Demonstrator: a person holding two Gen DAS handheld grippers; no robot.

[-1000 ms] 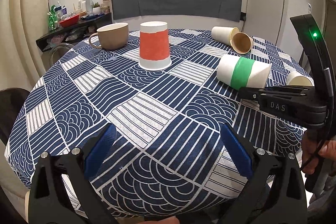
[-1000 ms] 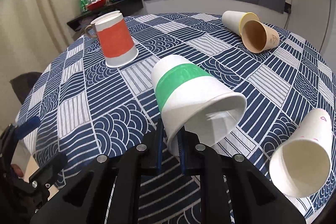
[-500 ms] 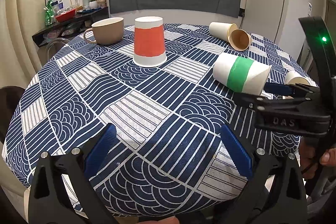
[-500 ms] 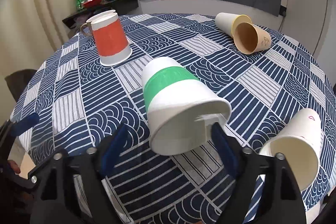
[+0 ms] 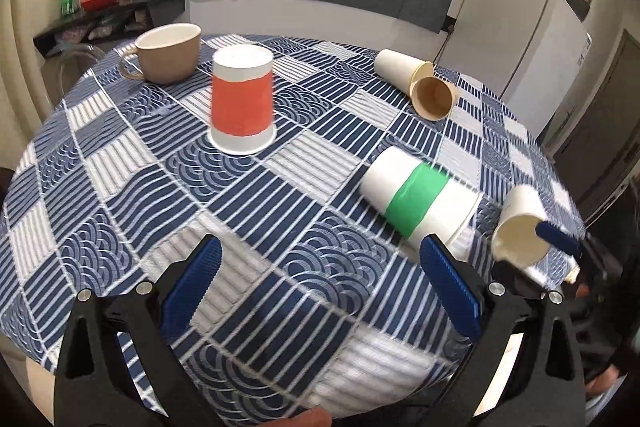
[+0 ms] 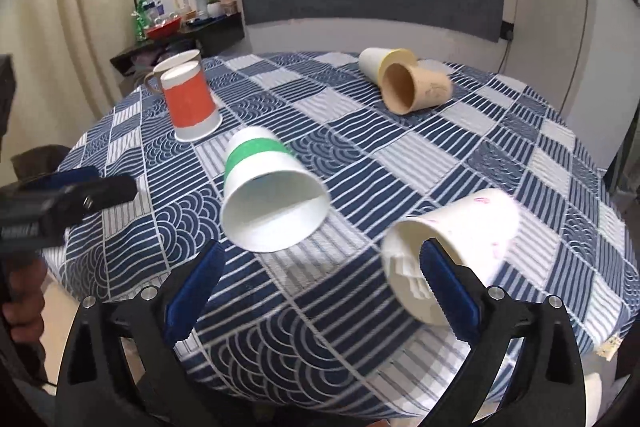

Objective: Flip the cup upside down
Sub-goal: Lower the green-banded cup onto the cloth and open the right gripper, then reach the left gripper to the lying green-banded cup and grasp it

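A white paper cup with a green band (image 6: 264,195) lies on its side on the table, mouth toward me; it also shows in the left wrist view (image 5: 420,203). A white cup with an orange band (image 5: 242,105) stands upside down further back, also in the right wrist view (image 6: 190,105). My right gripper (image 6: 320,291) is open and empty, just in front of the green-band cup, its right finger beside a plain white cup (image 6: 452,247) lying on its side. My left gripper (image 5: 320,287) is open and empty above the table's near part.
The round table has a blue and white patterned cloth (image 5: 120,195). A tan mug (image 5: 170,53) stands at the back left. A white cup (image 5: 400,67) and a brown cup (image 5: 434,99) lie on their sides at the back right. The plain white cup (image 5: 520,231) lies near the right edge.
My right gripper opened, let go of the green-band cup's rim and drew back and right. The cup now lies on the table. My left gripper moved forward over the table.
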